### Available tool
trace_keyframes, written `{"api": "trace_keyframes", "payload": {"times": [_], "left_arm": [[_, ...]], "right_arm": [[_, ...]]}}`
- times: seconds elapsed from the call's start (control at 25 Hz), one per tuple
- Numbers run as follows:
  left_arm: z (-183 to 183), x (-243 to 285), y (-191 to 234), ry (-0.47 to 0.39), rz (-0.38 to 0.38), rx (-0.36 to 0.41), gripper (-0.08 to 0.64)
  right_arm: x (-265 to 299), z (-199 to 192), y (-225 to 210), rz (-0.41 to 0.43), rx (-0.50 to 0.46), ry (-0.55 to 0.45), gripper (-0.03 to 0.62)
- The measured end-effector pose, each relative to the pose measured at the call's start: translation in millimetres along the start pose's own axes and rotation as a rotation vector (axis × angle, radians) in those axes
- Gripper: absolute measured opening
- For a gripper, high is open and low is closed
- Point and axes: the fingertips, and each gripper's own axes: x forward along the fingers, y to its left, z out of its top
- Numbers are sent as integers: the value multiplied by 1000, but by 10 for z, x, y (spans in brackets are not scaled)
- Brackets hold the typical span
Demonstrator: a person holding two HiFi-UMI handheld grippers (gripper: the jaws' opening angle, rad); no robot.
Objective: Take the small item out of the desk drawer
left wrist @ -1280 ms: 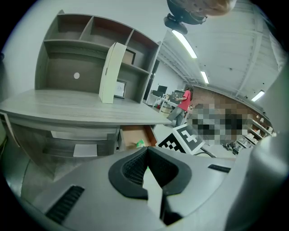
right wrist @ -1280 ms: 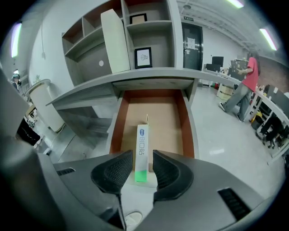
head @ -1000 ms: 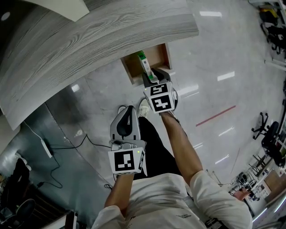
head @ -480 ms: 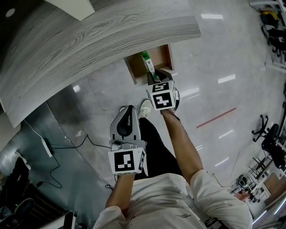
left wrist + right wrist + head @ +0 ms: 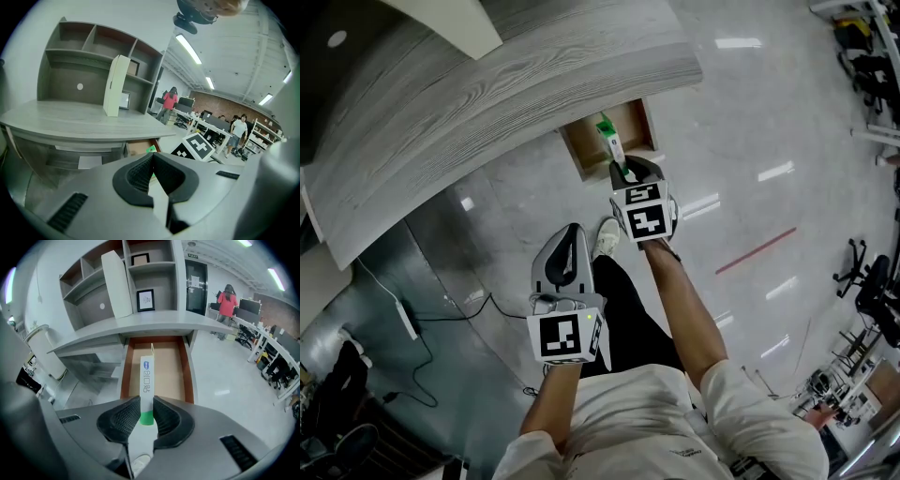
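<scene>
A slim white box with a green end (image 5: 146, 380) sticks out forward from my right gripper (image 5: 146, 416), whose ribbed pads are shut on the green end. In the head view the box (image 5: 611, 142) hangs over the open wooden drawer (image 5: 575, 150) under the grey desk top (image 5: 487, 103), and the right gripper (image 5: 623, 172) is at the drawer's near edge. The drawer's brown floor (image 5: 168, 366) shows bare beneath the box. My left gripper (image 5: 572, 230) is held back near the person's body, its jaws (image 5: 151, 171) shut with nothing between them.
A tall cream box (image 5: 117, 284) stands upright on the desk before a shelf unit with a small picture frame (image 5: 146, 300). A power strip and cable (image 5: 403, 319) lie on the glossy floor at left. The person's shoe (image 5: 607, 236) is under the right gripper. People stand far behind.
My right gripper has drawn slightly back from the drawer with the box in it. The left gripper has stayed where it was.
</scene>
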Motion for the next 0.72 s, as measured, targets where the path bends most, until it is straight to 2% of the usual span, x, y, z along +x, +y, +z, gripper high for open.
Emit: {"api": "trace_keyframes", "payload": {"times": [0.44, 0.72], "left_arm": [[279, -361, -113, -5, -37, 37, 15], [487, -574, -109, -9, -50, 74, 15]], "right_arm": [[-678, 216, 170, -9, 26, -80, 107], [-1167, 383, 271, -10, 48, -168, 107]]}}
